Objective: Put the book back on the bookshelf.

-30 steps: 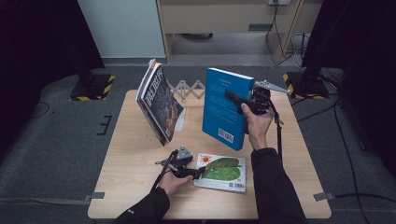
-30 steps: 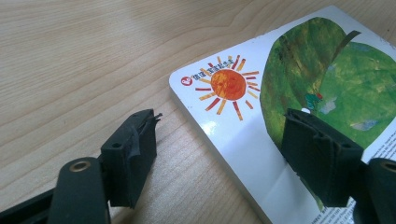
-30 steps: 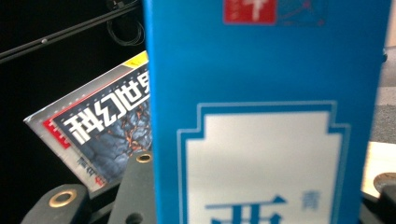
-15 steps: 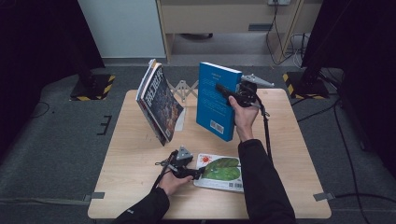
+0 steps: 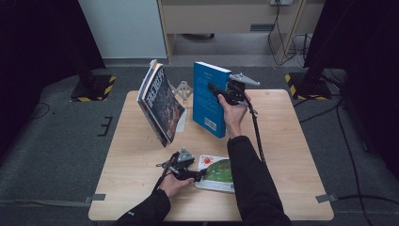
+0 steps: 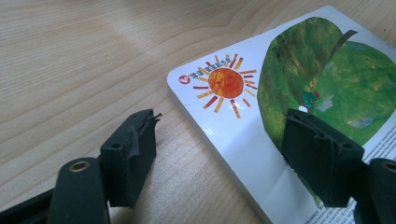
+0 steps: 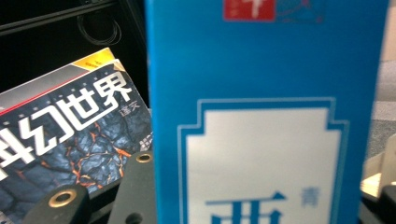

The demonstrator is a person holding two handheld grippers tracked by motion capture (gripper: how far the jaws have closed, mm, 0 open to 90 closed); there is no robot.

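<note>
Near: left gripper [image 5: 194, 175] jaws wide, straddling corner of thin glossy picture book [image 6: 280, 116] flat on tabletop [image 5: 282, 141]; stiff, slippery, best pinched at edge. Far: right gripper [image 5: 221, 93] clamping upright blue book [image 5: 207, 101]; rigid, probably heavier.

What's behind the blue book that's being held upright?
Behind the blue book stands a dark magazine, leaning against a metal bookend. The book hides part of the table behind it; anything there is covered.
</note>
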